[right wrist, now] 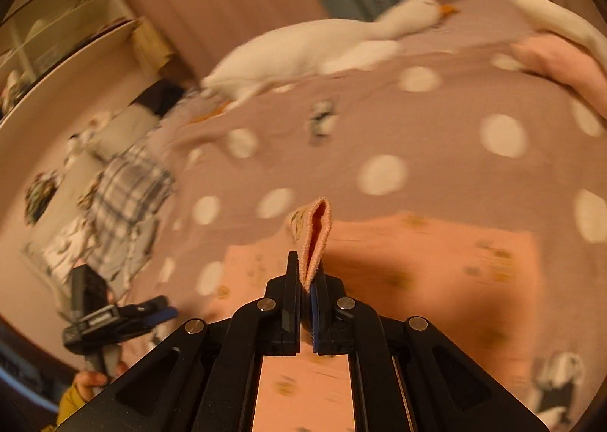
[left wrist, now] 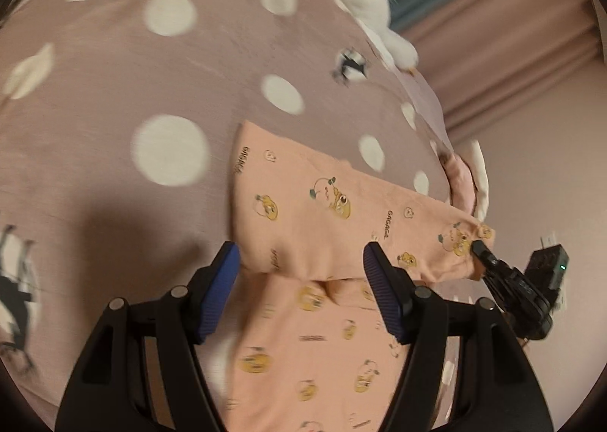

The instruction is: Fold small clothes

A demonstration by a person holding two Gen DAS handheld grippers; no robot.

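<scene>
A peach-pink garment point(left wrist: 303, 204) printed with small cartoon figures lies on the mauve polka-dot bedspread point(left wrist: 114, 71), with one part folded over the rest. My left gripper point(left wrist: 299, 265) hovers open just above the folded edge, and its blue pads point(left wrist: 222, 280) touch no cloth. My right gripper point(right wrist: 305, 280) is shut on a ribbed hem of the garment point(right wrist: 316, 238), which sticks up between its tips. In the left wrist view the right gripper point(left wrist: 478, 246) pinches the garment's far right corner and holds it raised. The left gripper point(right wrist: 163, 312) shows at the lower left of the right wrist view.
A white plush goose point(right wrist: 303, 48) lies along the far side of the bed. A heap of plaid and printed clothes point(right wrist: 129, 181) sits at the bed's left edge. A pink and white pillow point(right wrist: 561, 52) is at the far right. Curtains point(left wrist: 493, 33) hang behind.
</scene>
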